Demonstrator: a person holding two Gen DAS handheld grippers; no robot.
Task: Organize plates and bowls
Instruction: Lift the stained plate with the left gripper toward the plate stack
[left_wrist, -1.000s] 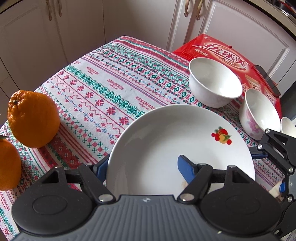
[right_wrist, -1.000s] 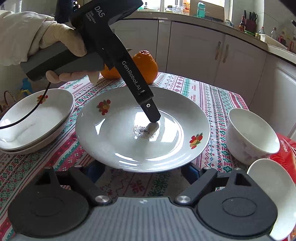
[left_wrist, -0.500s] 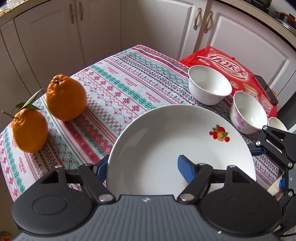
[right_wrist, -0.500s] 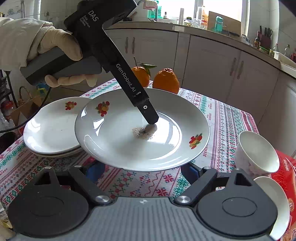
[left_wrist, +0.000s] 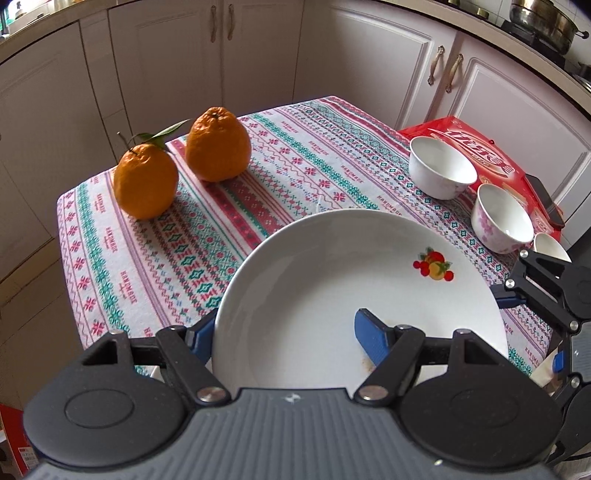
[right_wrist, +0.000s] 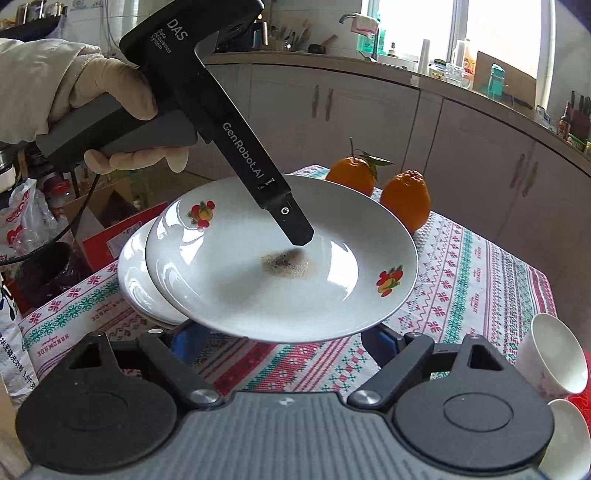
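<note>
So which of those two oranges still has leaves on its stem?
The left orange, the one nearer the table's corner in the left wrist view. A thin stem with green leaves rises from its top. The other orange, beside it, has a bare, knobbly top.

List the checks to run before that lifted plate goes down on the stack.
1. Grip: left gripper is shut on the held plate, one finger over the rim and one under. Ok.
2. Alignment: the plate overlaps only part of the stack of plates. Not ok.
3. Stack top free: mostly hidden by the plate. Cannot tell.
4. Right gripper: open, holding nothing. Ok.
5. Plate surface: brown residue at its centre. Not ok.
6. Oranges: apart from the stack. Ok.
</note>
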